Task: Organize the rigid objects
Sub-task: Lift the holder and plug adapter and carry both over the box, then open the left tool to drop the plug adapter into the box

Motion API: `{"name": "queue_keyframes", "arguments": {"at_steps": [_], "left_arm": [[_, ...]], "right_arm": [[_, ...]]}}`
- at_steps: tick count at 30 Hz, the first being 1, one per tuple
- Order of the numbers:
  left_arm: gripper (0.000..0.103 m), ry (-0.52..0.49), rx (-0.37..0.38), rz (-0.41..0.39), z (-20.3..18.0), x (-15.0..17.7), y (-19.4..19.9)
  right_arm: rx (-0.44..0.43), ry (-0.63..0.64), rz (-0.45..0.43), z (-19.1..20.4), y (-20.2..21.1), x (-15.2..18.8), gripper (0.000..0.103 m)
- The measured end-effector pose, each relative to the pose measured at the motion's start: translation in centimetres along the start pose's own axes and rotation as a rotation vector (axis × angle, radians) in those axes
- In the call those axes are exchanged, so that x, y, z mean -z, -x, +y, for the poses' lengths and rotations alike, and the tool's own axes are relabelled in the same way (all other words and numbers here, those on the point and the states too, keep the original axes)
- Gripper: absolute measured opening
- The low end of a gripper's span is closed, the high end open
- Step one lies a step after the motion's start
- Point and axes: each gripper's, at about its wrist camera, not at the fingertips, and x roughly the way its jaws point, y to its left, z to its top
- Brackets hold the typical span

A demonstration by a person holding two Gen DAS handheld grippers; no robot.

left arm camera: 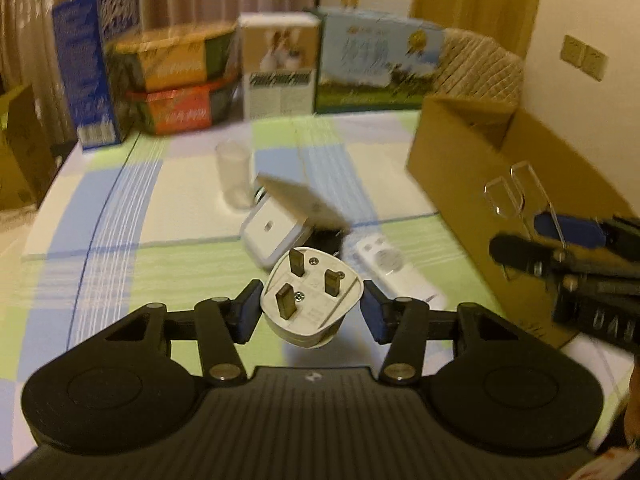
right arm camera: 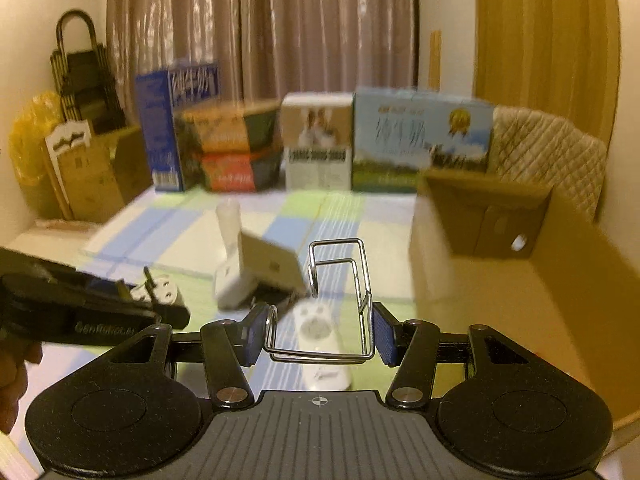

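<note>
A white three-pin plug (left arm camera: 310, 306) hangs above the table with its pins toward the camera. My left gripper (left arm camera: 312, 312) is shut on it, both blue pads pressing its sides. A bent chrome wire rack (right arm camera: 320, 357) stands upright between the pads of my right gripper (right arm camera: 320, 336), which is shut on it. In the left wrist view the right gripper (left arm camera: 540, 240) comes in from the right with the wire rack (left arm camera: 520, 166), in front of the cardboard box. The right wrist view shows the left gripper (right arm camera: 136, 300) at the left with the plug (right arm camera: 160, 290).
An open cardboard box (left arm camera: 500, 200) (right arm camera: 520, 272) stands at the right on the checked tablecloth (left arm camera: 120, 220). A white remote (left arm camera: 394, 276), a white case with its lid raised (left arm camera: 276, 232) and a frosted cup (left arm camera: 234, 176) lie mid-table. Printed cartons (left arm camera: 280, 64) line the far edge.
</note>
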Motion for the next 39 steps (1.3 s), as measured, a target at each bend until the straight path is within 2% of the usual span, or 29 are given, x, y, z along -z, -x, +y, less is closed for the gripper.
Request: {"name": "queue_keyframes", "arguments": {"at_steps": [5,8,11,14,20,31,37,39], "left_arm": [[0.047,-0.052,0.056,-0.052,-4.4,-2.3,2.5],[0.047,-0.084,0.110,-0.069,-7.9,-3.4,3.1],[0.047,-0.128,0.167,-0.074,-11.8,-4.3,3.2],[0.047,-0.176,0.218,-0.068,-15.6,-4.7,2.8],[0.047,-0.251,0.255,-0.034,-21.0,-4.7,0.8],[0.048,-0.300,0.243,0.040,-23.1,-4.2,-2.8],[0.047,-0.325,0.233,0.032,-23.6,-4.1,-3.1],[0.054,-0.319,0.239,0.008,-23.6,-4.2,-2.7]], "right_arm": [[0.066,-0.046,-0.039,-5.1,3.7,-2.7,0.051],[0.114,-0.054,-0.019,-8.9,5.3,-3.1,0.051],[0.160,-0.059,0.024,-12.6,6.3,-2.4,0.051],[0.172,-0.100,0.067,-15.6,6.6,-1.5,0.051],[0.180,-0.153,0.103,-18.7,7.1,0.8,0.051],[0.156,-0.202,0.125,-20.8,6.8,2.3,0.051],[0.151,-0.213,0.139,-20.9,6.4,2.5,0.051],[0.151,-0.216,0.142,-20.8,6.3,2.4,0.051]]}}
